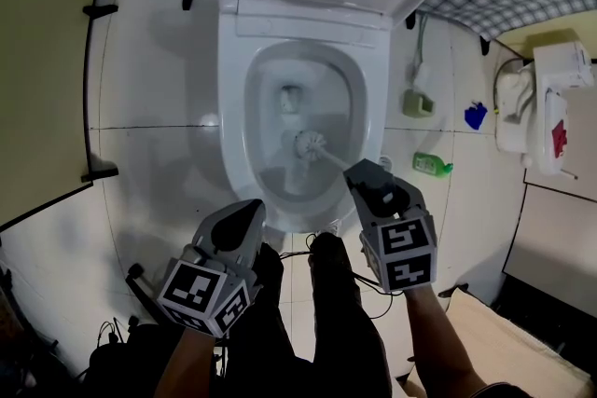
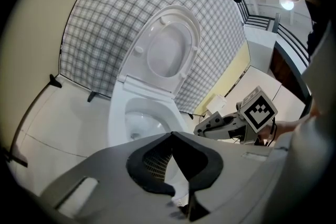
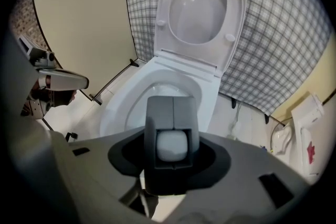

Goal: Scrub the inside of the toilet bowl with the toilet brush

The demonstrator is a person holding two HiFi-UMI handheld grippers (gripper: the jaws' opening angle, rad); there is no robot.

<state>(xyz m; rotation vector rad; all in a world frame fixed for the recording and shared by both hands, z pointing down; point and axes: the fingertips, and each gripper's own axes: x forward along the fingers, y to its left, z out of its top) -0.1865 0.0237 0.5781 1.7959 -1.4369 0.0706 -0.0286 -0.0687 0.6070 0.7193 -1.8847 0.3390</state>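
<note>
Gripping the brush (image 1: 312, 146) by its handle end in the right gripper (image 1: 364, 177), jaws pressed on it from both sides. Held steeply down to put the bristle head, well ahead of the jaws, inside the bowl (image 1: 233, 102) for scrubbing. Holding the left gripper (image 1: 247, 212) back with jaws together and empty, bowl rim just ahead of them, probably to stay clear of the brush.

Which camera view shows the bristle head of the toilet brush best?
The head view: the brush head lies unobstructed inside the toilet bowl. The right gripper view shows only the handle end in the right claw; the left gripper view shows no brush.
</note>
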